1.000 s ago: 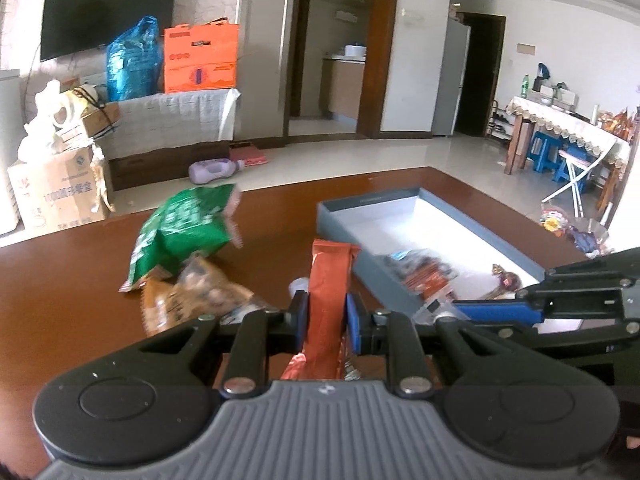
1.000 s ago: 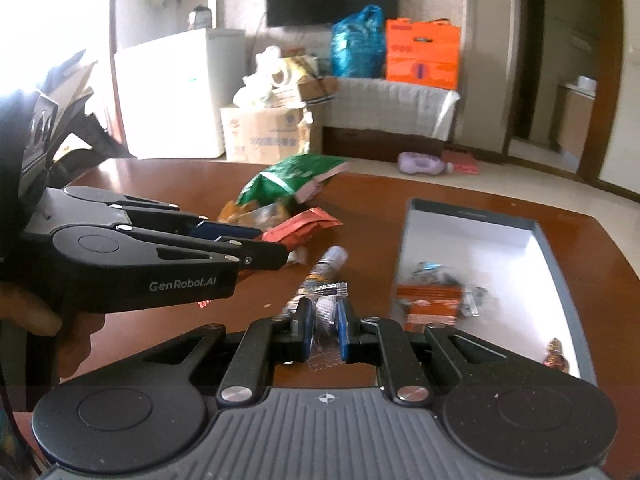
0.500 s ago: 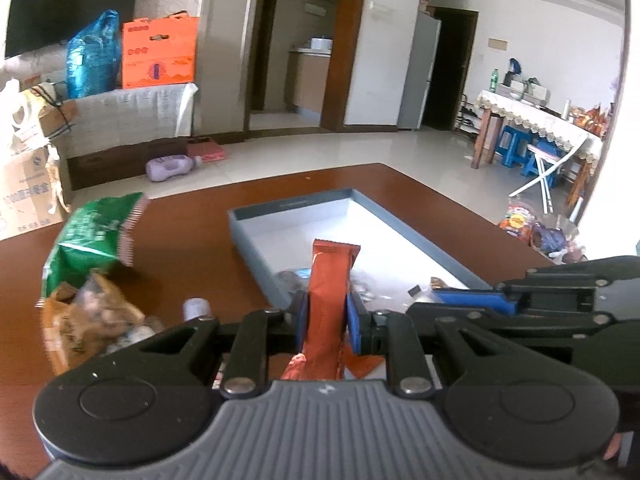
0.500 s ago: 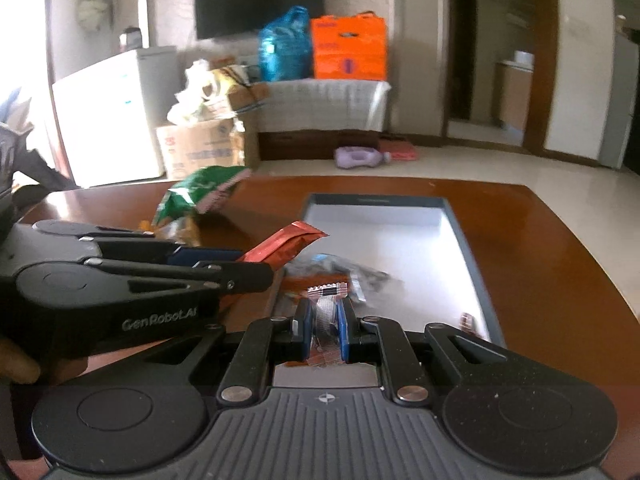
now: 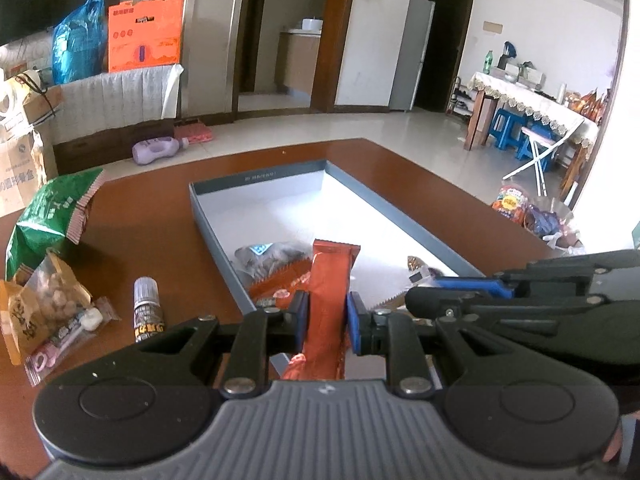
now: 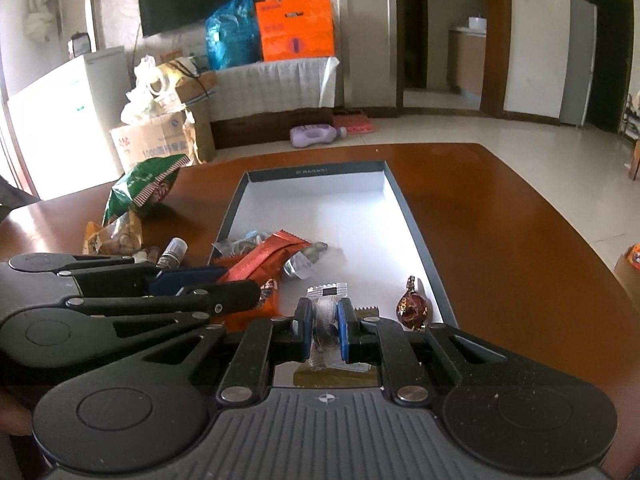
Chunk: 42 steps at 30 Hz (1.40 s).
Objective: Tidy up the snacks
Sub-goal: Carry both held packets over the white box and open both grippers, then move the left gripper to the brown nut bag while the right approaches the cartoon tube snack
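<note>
My left gripper (image 5: 327,322) is shut on an orange-red snack bar wrapper (image 5: 330,280), held over the near end of the grey box with a white floor (image 5: 256,178). My right gripper (image 6: 325,322) is shut on a small clear candy packet (image 6: 326,304), also over the box's near end (image 6: 316,170). The left gripper and its bar show in the right wrist view (image 6: 264,258). In the box lie an orange packet (image 5: 276,280), a silver-blue packet (image 5: 264,256) and a brown foil candy (image 6: 412,306).
On the brown table (image 5: 152,216) left of the box lie a green bag (image 5: 52,216), a tan nut bag (image 5: 36,304), a pink-wrapped candy (image 5: 60,340) and a small bottle (image 5: 148,308). The table edge curves at the right (image 6: 560,220).
Both grippers moved right from the loose snack pile to above the box's near end, each still holding its snack.
</note>
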Motion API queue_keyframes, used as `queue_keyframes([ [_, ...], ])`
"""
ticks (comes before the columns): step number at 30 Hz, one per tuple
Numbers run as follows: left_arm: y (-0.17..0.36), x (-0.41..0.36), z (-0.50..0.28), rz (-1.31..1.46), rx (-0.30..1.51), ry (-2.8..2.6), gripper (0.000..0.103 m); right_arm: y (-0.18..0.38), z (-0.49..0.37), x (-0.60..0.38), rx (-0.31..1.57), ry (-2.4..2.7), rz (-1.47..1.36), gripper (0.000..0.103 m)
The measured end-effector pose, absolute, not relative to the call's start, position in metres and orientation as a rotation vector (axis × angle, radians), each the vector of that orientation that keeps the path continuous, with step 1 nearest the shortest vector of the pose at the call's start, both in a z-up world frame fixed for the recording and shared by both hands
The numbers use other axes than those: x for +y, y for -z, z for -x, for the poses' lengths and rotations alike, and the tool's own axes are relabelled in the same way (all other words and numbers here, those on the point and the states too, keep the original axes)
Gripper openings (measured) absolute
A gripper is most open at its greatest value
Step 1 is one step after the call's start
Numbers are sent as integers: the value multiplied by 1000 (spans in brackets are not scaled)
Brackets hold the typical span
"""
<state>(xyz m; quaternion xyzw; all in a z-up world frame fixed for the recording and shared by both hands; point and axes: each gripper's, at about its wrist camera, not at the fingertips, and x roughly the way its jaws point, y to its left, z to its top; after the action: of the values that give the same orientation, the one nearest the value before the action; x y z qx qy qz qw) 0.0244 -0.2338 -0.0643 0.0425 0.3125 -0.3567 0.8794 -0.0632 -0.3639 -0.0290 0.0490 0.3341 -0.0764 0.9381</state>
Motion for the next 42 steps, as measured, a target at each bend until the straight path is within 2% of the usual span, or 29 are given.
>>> queue_keyframes([
  [10, 66, -237, -31, -106, 676, 750, 19, 32, 64, -362, 686, 181, -81, 18],
  [13, 66, -235, -31, -100, 680, 748, 20, 31, 65, -362, 679, 202, -67, 28],
  [17, 65, -228, -32, -104, 674, 721, 21, 31, 66, -364, 654, 237, -60, 54],
  [24, 61, -212, -36, -32, 685, 756, 26, 25, 68, -361, 613, 218, -68, 56],
  [27, 59, -205, -35, -8, 676, 744, 39, 22, 69, -361, 595, 214, -75, 56],
  [31, 54, -184, -32, 47, 642, 732, 68, 16, 70, -355, 561, 195, -69, 58],
  [32, 52, -178, -31, 55, 630, 726, 71, 15, 70, -353, 557, 189, -60, 59],
  [42, 38, -108, -39, 35, 578, 579, 71, 3, 71, -316, 473, 51, 12, 59],
])
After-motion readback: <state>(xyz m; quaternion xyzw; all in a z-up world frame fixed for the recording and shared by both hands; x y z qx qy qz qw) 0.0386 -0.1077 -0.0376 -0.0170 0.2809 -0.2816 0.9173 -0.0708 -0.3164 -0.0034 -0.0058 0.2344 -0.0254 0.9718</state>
